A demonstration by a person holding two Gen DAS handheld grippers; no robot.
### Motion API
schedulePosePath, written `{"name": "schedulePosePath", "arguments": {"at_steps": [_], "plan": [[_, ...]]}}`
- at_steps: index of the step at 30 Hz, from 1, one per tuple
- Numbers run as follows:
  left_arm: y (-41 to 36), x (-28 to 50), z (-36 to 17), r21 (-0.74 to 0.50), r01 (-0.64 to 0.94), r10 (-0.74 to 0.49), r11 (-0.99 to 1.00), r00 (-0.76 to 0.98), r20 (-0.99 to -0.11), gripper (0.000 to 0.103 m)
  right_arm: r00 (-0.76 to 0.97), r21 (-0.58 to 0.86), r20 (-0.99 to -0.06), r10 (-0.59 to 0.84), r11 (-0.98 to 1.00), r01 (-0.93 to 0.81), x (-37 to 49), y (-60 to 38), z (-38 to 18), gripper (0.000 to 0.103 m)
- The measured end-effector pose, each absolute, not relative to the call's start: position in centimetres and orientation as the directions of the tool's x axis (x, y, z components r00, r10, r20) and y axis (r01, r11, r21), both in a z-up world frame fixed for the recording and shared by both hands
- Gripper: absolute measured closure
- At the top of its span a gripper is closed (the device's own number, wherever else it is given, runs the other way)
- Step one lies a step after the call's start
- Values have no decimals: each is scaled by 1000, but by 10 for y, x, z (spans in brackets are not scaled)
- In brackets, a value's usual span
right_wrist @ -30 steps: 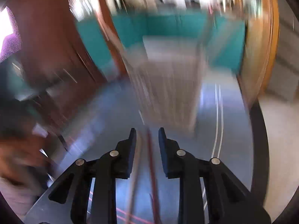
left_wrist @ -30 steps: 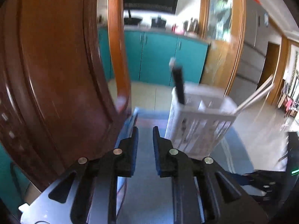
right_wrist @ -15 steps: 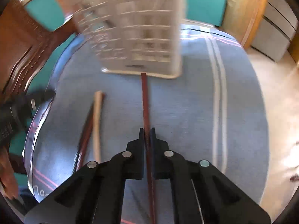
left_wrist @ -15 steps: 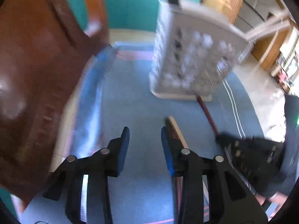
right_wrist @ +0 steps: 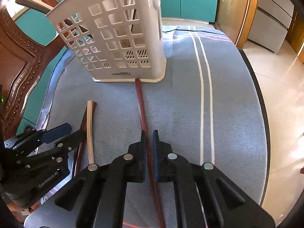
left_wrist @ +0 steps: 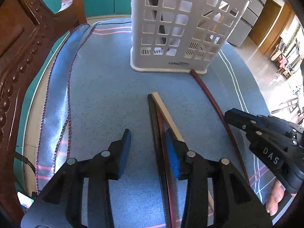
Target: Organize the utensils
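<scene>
"LONG…" is printed on the white basket (left_wrist: 178, 63) base, the rest unreadable. "DAS" is seen on the right gripper (left_wrist: 227, 116) body, "GenRobot.AI" on the left gripper (right_wrist: 64, 131) body.

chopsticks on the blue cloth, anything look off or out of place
Yes. The white utensil basket already holds some sticks, but several chopsticks lie loose on the cloth. The reddish chopstick, clamped in the right gripper, butts its far tip against the basket's base. A mismatched pale and dark bundle lies beside it.
</scene>
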State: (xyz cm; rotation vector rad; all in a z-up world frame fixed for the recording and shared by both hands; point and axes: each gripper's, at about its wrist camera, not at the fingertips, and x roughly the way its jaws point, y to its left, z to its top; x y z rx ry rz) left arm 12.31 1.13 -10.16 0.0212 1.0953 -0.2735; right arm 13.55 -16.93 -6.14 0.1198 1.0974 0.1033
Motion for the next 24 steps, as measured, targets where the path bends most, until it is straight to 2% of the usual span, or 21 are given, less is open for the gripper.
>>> {"name": "schedulePosePath", "arguments": {"at_steps": [3,5,6,7,16,20,24], "plan": [[5,117,-108,-82,222,-176,972,451,-875,66,451,142,-882,137,990,-23,136,-170,-63,96],[-4,110,-109,-31,219,-134,975,476,-869,75,453,132,-882,128,991,-23,134,-169,-64,96],[-7,107,-109,-26,223,-133,975,480,-867,85,456,125,-882,122,992,-23,134,-168,-63,96],[-9,104,-109,-33,225,-140,974,480,-866,89,456,121,-882,118,992,-23,133,-168,-64,96],[11,103,-88,-129,221,-227,967,513,-828,90,466,104,-880,98,995,-14,135,-166,-64,94],[27,105,-86,-159,194,-237,968,506,-829,90,463,91,-882,88,996,-17,136,-164,-65,80],[46,116,-92,-153,135,-200,979,493,-846,87,459,89,-884,88,996,-18,136,-162,-67,79]]}}
